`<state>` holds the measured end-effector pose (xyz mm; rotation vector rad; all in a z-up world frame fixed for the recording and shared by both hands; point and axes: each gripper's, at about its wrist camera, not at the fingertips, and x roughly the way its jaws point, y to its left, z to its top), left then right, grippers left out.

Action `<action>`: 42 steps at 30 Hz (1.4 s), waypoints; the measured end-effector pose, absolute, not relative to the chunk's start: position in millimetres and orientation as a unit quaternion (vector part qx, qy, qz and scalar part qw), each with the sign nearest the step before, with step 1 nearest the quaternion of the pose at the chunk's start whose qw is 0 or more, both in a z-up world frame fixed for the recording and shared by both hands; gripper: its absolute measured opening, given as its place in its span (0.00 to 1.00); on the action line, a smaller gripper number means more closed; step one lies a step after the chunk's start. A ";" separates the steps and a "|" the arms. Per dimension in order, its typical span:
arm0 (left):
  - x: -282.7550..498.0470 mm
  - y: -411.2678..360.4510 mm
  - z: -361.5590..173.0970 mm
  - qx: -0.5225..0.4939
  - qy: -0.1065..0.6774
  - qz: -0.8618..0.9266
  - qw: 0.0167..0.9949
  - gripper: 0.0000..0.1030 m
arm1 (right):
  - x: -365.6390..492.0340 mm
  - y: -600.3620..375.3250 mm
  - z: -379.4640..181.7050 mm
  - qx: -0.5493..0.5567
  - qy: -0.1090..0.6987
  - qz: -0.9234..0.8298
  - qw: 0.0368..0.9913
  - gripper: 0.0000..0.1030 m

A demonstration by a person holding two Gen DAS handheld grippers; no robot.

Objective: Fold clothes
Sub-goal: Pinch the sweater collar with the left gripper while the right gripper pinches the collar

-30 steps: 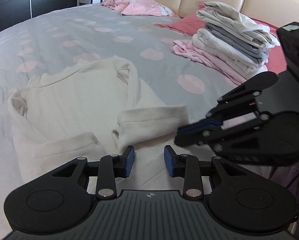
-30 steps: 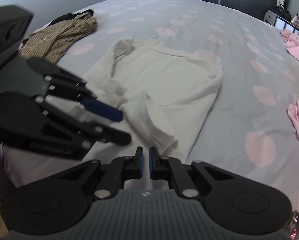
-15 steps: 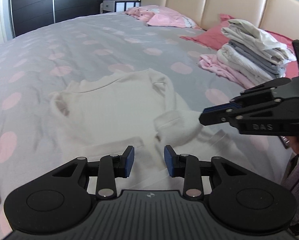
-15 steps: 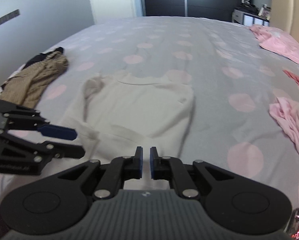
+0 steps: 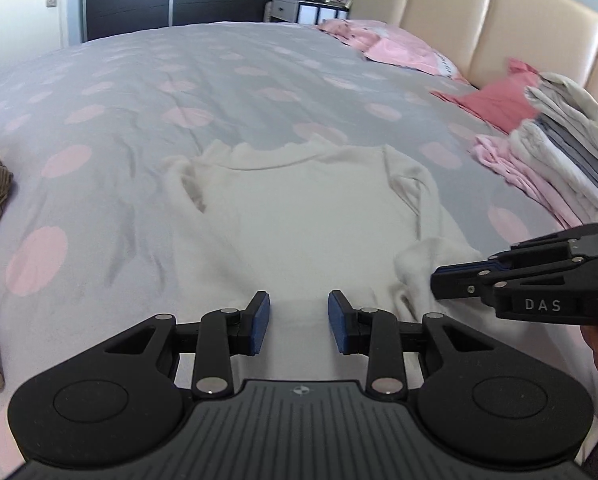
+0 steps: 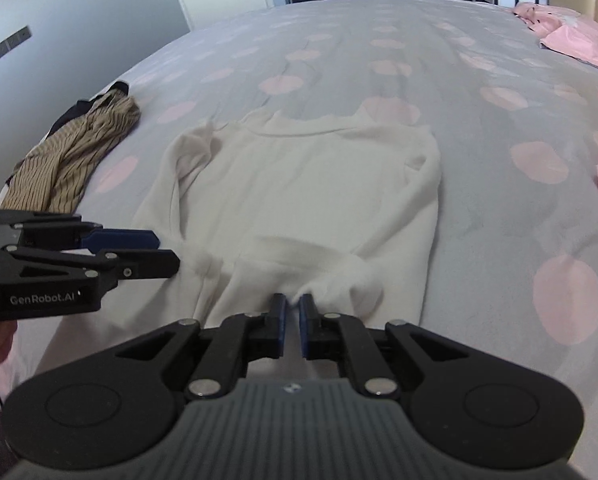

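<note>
A cream long-sleeved top [image 5: 311,208] lies flat on the grey, pink-dotted bedspread [image 5: 219,92], collar away from me, sleeves folded in over the body. My left gripper [image 5: 299,320] hovers over the hem, open, with nothing between its pads. In the right wrist view the left gripper [image 6: 163,250] sits at the left edge of the top [image 6: 299,184]. My right gripper [image 6: 293,312] is shut with only a thin slit, its tips just short of a folded sleeve cuff [image 6: 339,276]. From the left wrist view, the right gripper [image 5: 437,278] is beside that cuff.
A stack of folded clothes [image 5: 567,152] rests on a pink garment [image 5: 511,168] at the right, near the headboard [image 5: 479,20]. A brown striped garment [image 6: 79,148] lies crumpled at the left bed edge. Pink pillows [image 5: 399,46] lie at the far end.
Both grippers have swung round so the top now lies squarely ahead. The right gripper has moved away from the left one, down toward the sleeve cuff. Neither jaw gap has visibly changed.
</note>
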<state>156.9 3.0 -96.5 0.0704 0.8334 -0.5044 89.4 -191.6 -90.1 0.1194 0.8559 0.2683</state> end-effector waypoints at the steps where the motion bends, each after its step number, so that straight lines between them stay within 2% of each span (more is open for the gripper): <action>1: 159.6 4.9 -97.3 0.028 0.400 -0.237 0.885 0.29 | 92.2 -191.4 -89.5 0.061 0.409 0.123 0.902 0.09; 6: 167.5 14.5 -87.4 0.010 0.383 -0.216 0.898 0.31 | 104.0 -198.4 -80.3 0.089 0.394 0.088 0.911 0.15; 7: 169.3 16.6 -83.1 0.007 0.378 -0.216 0.900 0.33 | 106.1 -201.1 -77.0 0.094 0.390 0.085 0.912 0.22; 8: 172.2 18.9 -78.8 0.007 0.372 -0.215 0.903 0.41 | 107.9 -203.7 -73.2 0.096 0.385 0.083 0.914 0.28; 9: 175.2 21.6 -75.0 0.008 0.367 -0.214 0.905 0.45 | 111.1 -206.8 -70.0 0.094 0.384 0.082 0.915 0.29; 17: 226.4 42.5 -67.6 -0.022 0.394 -0.192 0.898 0.45 | 146.1 -235.4 -51.1 0.075 0.397 0.061 0.913 0.30; 19: 244.0 43.1 -70.7 -0.030 0.411 -0.192 0.891 0.44 | 156.5 -241.8 -51.1 0.067 0.406 0.055 0.910 0.30; 21: 258.1 40.0 -76.0 -0.028 0.426 -0.191 0.884 0.37 | 167.1 -246.4 -52.1 0.054 0.412 0.053 0.908 0.30; 26: 289.3 30.7 -95.9 -0.006 0.445 -0.183 0.877 0.28 | 193.7 -253.5 -61.4 0.051 0.425 0.058 0.902 0.30; 30: 313.3 32.7 -111.1 -0.013 0.463 -0.185 0.867 0.27 | 220.1 -250.5 -71.5 0.050 0.442 0.069 0.893 0.32; 32: 318.1 33.5 -117.6 -0.009 0.466 -0.203 0.861 0.28 | 233.7 -249.1 -78.4 0.044 0.456 0.080 0.885 0.40; 36: 327.7 36.7 -123.0 -0.012 0.461 -0.226 0.858 0.28 | 254.7 -247.8 -91.1 0.026 0.469 0.092 0.878 0.41; 40: 331.5 30.5 -123.3 -0.010 0.450 -0.238 0.861 0.28 | 266.9 -249.3 -98.9 0.054 0.469 0.105 0.875 0.42; 42: 329.6 25.6 -123.5 -0.004 0.444 -0.252 0.860 0.24 | 268.4 -243.5 -100.5 0.051 0.471 0.124 0.872 0.36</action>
